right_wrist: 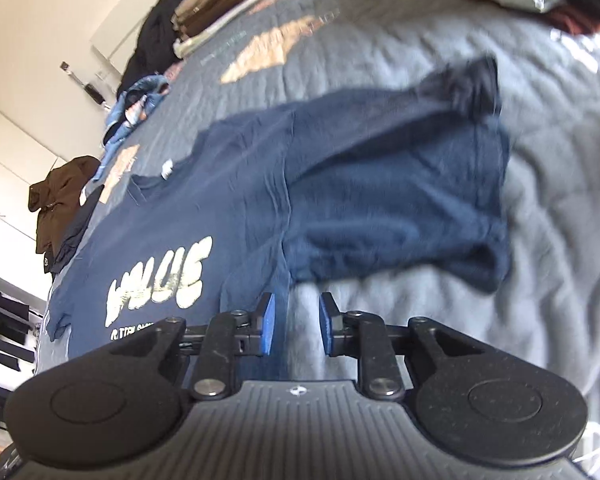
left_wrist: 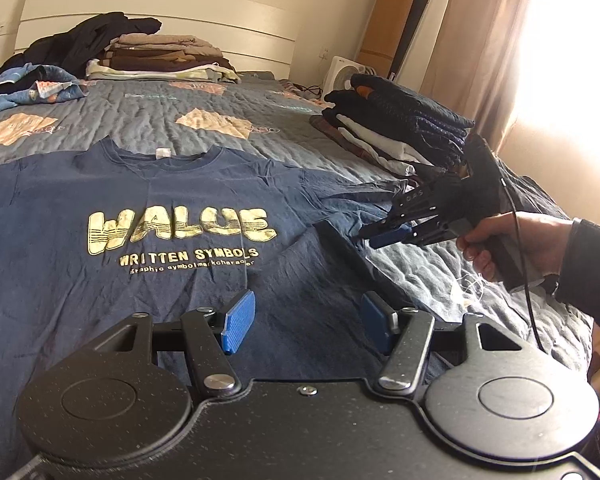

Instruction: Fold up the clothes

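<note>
Clearly, "WRITTEN SYMBOLS" on navy T-shirt (left_wrist: pixel 180 216)

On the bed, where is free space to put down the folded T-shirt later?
Bare quilt lies between the T-shirt collar and the far stack. Crowded: the folded pile at the right edge, loose clothes far left.

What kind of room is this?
Most likely a bedroom: a bed with a grey-blue quilted bedspread, a white slatted headboard, and a beige window curtain.
</note>
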